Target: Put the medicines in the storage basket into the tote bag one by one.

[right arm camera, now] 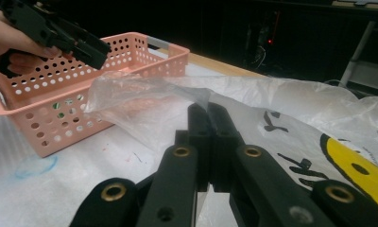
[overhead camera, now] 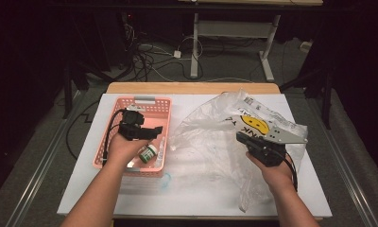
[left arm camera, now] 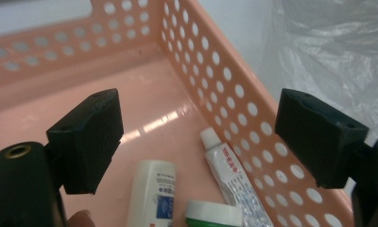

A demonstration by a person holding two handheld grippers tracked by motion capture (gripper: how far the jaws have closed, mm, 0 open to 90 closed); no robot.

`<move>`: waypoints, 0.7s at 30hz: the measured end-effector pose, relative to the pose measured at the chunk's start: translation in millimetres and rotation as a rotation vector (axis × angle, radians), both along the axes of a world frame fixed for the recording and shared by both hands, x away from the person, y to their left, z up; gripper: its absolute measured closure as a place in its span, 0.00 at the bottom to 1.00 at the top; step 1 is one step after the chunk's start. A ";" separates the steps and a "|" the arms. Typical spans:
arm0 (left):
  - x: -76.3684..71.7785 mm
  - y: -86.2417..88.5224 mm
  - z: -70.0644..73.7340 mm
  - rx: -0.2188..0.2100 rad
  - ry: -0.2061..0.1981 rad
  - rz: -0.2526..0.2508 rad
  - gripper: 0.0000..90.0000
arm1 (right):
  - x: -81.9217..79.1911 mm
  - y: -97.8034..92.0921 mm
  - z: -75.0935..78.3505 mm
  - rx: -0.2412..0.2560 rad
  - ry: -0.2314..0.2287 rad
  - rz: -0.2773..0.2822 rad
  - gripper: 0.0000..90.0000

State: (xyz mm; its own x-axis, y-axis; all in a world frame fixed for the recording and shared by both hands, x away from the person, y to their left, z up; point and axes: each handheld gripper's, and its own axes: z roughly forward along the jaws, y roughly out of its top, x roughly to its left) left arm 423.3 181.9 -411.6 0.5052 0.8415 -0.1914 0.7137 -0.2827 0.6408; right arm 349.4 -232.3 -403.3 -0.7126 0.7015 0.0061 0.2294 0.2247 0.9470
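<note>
Overhead, high view: left gripper (overhead camera: 151,132) spread above pink basket (overhead camera: 112,124); right gripper (overhead camera: 241,138) pinching clear plastic bag (overhead camera: 210,137) on the table (overhead camera: 291,194). Left gripper view: white bottle (left arm camera: 152,189), green-capped jar (left arm camera: 213,213) and tube (left arm camera: 229,177) in basket, lower parts cut off. Right gripper view: jaws pressed together on bag's edge; basket contents unreadable through holes.

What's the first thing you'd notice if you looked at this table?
Probably the big clear plastic bag with its yellow smiley face, crumpled across the right half of the white table; the right gripper has its jaws shut on the bag's edge. Next, the pink basket on the left, where the left gripper hovers open over a tube and two small bottles.
</note>
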 end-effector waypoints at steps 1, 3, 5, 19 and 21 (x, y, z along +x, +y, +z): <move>1.4 -0.6 -1.9 0.006 0.015 -0.004 0.17 | -0.4 1.0 -0.2 -0.004 -0.001 0.003 1.00; 3.7 -1.9 -5.8 0.016 0.043 -0.018 0.25 | -1.7 2.3 -0.2 -0.011 -0.003 0.009 1.00; 7.0 -4.2 -10.3 0.027 0.081 -0.028 0.27 | -2.8 2.3 0.6 -0.010 -0.007 0.012 1.00; 23.9 -20.5 -29.2 0.147 0.193 -0.059 0.37 | -1.4 3.3 -0.3 -0.011 0.002 0.012 1.00; 26.1 -22.5 -31.3 0.165 0.198 -0.054 0.37 | -1.6 3.6 -0.4 -0.011 0.003 0.010 1.00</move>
